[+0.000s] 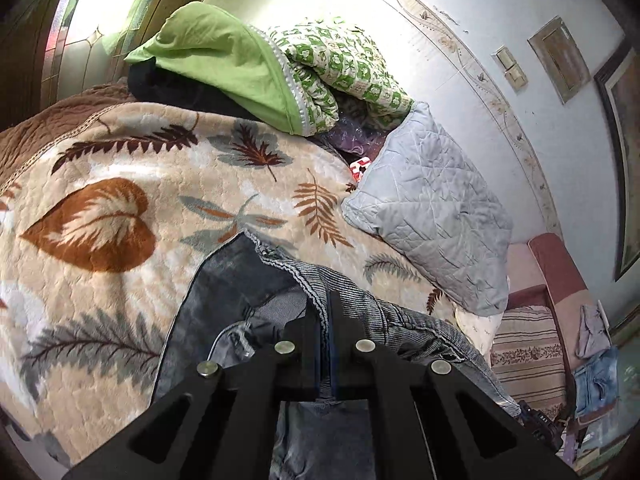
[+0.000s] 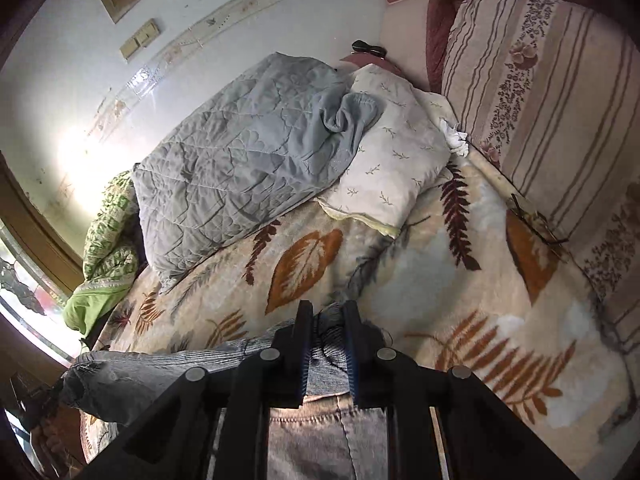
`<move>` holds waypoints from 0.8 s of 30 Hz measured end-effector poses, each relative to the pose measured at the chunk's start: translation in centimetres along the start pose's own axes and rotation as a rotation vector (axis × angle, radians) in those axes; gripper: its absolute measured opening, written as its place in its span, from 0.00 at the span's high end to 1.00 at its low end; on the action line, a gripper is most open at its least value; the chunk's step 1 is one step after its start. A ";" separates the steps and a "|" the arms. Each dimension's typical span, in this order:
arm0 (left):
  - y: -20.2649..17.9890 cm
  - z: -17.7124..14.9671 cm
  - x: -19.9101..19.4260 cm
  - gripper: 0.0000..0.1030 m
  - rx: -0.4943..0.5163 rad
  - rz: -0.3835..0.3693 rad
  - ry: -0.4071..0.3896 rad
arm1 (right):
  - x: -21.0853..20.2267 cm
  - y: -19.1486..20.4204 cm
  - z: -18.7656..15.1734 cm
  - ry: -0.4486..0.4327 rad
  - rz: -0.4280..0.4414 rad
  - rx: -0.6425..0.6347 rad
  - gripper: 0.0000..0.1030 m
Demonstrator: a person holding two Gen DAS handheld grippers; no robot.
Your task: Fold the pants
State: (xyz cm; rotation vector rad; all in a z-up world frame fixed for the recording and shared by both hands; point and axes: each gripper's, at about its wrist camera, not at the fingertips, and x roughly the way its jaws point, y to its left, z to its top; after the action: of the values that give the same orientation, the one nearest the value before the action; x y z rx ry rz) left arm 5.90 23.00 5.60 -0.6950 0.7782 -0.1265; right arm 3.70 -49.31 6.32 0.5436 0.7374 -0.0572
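Grey-blue denim pants (image 1: pixel 240 288) lie on a leaf-patterned blanket (image 1: pixel 120 184) on a bed. My left gripper (image 1: pixel 325 312) is shut on the ribbed waistband edge of the pants, jaws nearly together with cloth between them. In the right wrist view my right gripper (image 2: pixel 327 320) is shut on another part of the pants (image 2: pixel 160 364), its jaws a narrow gap apart with ribbed denim pinched between them. The pants stretch left from there and hang over the bed's edge. Most of the fabric under both grippers is hidden.
A grey quilted pillow (image 1: pixel 432 216) and a green cushion (image 1: pixel 216 56) with a green-patterned quilt (image 1: pixel 340 68) lie at the far side. A white pillow (image 2: pixel 396 152) and a striped headboard cushion (image 2: pixel 540 80) sit to the right. Glasses (image 2: pixel 536 220) lie by the headboard.
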 end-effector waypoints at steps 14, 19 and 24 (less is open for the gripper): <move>7.1 -7.1 -2.5 0.63 -0.135 0.201 0.146 | -2.9 -7.8 -15.0 0.249 -0.095 0.117 0.38; 0.8 -6.7 -3.0 0.55 0.045 0.135 0.095 | -5.0 -5.2 -11.1 0.152 -0.009 0.094 0.36; -2.4 -9.4 2.1 0.51 0.248 0.224 0.191 | -0.2 -3.9 -7.5 0.211 0.039 0.115 0.36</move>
State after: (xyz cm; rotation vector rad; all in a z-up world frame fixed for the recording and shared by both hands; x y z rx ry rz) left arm 1.36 15.40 1.08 -0.3610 0.9990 -0.0845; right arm -2.00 -49.01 0.12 0.6801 0.9330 -0.0055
